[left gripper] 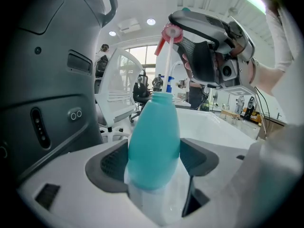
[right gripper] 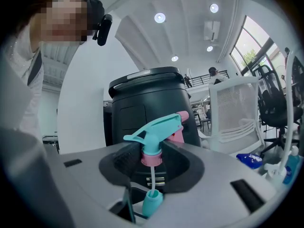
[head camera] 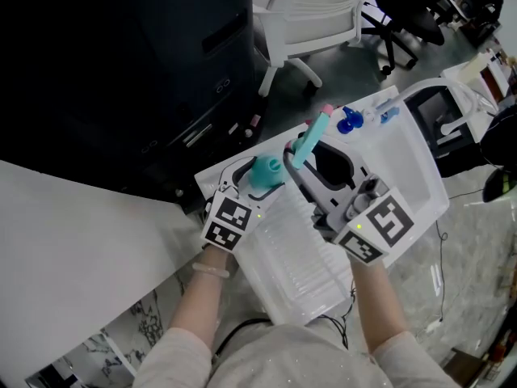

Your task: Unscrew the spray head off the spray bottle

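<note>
A teal spray bottle [left gripper: 154,141] stands upright between the jaws of my left gripper [left gripper: 154,175], which is shut on its body. In the head view the bottle [head camera: 265,172] sits just ahead of the left gripper [head camera: 257,180]. My right gripper [right gripper: 152,158] is shut on the pink collar of the teal spray head [right gripper: 154,137]. The head hangs above the bottle, off its neck [right gripper: 152,201]. Its thin white dip tube [left gripper: 167,68] still runs down into the bottle's mouth. Seen from the head, the spray head [head camera: 311,140] tilts up at the right gripper's tips [head camera: 299,158].
A white table [head camera: 420,176] carries a ribbed white tray [head camera: 291,257] under my hands and small blue items [head camera: 349,121] at its far side. A large black cabinet [head camera: 121,55] stands beyond the left gripper, with a white chair [head camera: 315,14] behind it.
</note>
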Action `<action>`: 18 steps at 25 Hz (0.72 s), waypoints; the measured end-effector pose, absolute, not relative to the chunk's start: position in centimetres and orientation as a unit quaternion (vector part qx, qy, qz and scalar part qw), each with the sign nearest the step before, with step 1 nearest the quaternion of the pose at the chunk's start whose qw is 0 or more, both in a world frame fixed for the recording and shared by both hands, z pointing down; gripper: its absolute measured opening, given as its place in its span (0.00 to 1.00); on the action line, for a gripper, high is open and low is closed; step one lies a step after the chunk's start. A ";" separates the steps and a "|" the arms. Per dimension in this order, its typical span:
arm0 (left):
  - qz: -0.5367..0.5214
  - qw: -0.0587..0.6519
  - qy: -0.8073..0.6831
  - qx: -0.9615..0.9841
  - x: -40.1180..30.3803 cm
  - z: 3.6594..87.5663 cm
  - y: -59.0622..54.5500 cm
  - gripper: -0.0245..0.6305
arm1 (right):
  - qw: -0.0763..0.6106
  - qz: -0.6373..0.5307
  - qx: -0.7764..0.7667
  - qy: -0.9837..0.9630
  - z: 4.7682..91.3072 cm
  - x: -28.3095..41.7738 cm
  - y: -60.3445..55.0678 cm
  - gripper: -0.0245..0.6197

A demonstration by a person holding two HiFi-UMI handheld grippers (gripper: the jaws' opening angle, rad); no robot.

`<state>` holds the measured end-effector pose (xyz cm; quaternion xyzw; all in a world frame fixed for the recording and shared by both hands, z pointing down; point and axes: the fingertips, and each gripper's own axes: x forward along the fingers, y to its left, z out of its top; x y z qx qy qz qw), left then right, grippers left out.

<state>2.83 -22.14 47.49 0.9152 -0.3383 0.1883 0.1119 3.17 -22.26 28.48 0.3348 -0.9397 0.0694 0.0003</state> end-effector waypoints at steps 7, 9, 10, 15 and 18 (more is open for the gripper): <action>0.191 0.119 -0.335 0.915 2.7 47.7 -22.2 0.55 | -0.014 0.060 0.343 -0.937 26.7 3.6 -21.9 0.25; 0.190 0.124 -0.334 0.915 2.7 47.8 -22.2 0.55 | -0.017 0.055 0.348 -0.936 26.1 3.8 -21.8 0.25; 0.190 0.126 -0.333 0.915 2.7 47.9 -22.2 0.55 | -0.018 0.053 0.350 -0.935 25.9 3.9 -21.7 0.25; 0.194 0.127 -0.332 0.914 2.8 47.9 -22.2 0.55 | -0.029 0.043 0.360 -0.932 24.4 4.5 -21.2 0.25; 0.194 0.130 -0.332 0.914 2.6 48.0 -22.3 0.55 | -0.026 0.037 0.364 -0.930 23.9 4.5 -20.9 0.25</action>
